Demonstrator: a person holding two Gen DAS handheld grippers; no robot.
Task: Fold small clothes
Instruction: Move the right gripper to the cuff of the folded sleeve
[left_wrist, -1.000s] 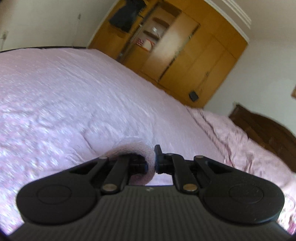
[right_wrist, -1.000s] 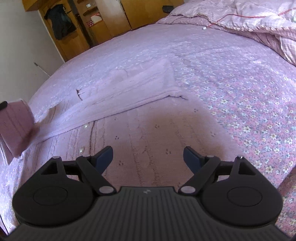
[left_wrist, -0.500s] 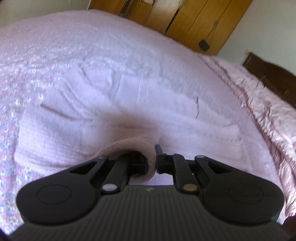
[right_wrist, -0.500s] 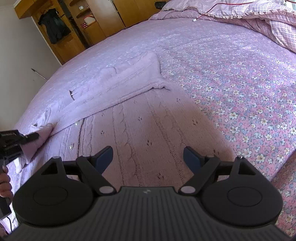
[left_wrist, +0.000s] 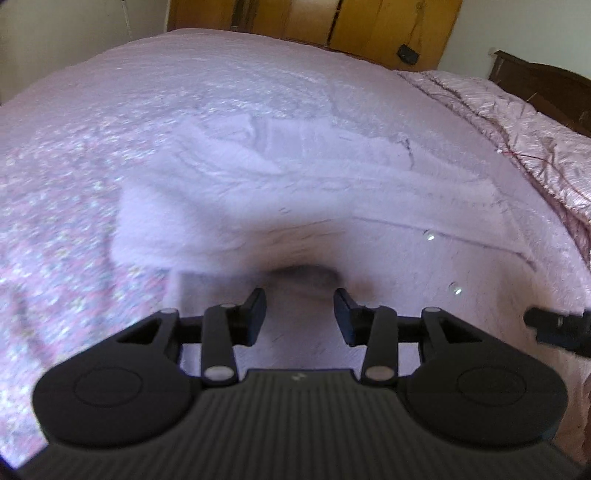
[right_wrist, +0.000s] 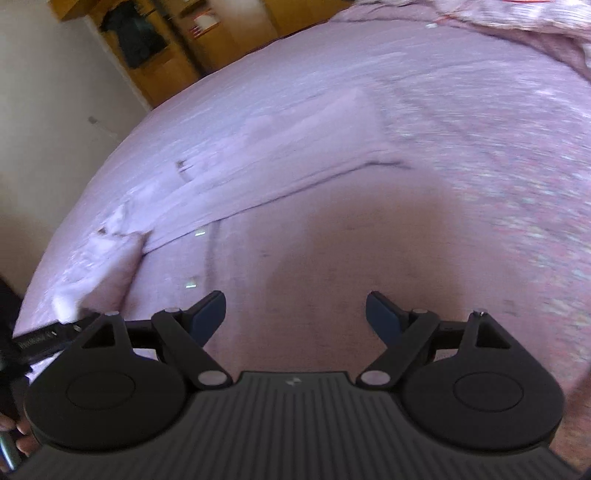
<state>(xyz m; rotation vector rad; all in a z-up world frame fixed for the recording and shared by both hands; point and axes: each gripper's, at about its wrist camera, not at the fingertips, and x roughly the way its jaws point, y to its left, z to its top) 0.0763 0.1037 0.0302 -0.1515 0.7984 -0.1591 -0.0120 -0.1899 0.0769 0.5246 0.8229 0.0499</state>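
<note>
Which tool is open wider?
The right tool: its jaws stand wide apart, empty, above the sweater. The left tool has the narrower gap; its jaws have just been opening, with nothing pinched between them.

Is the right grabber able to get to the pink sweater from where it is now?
Probably yes. The right gripper hangs open just over the pink sweater, which lies spread flat on the bed. Nothing sits between them. The left gripper, its jaws just opened off the sleeve, works at the far side.
</note>
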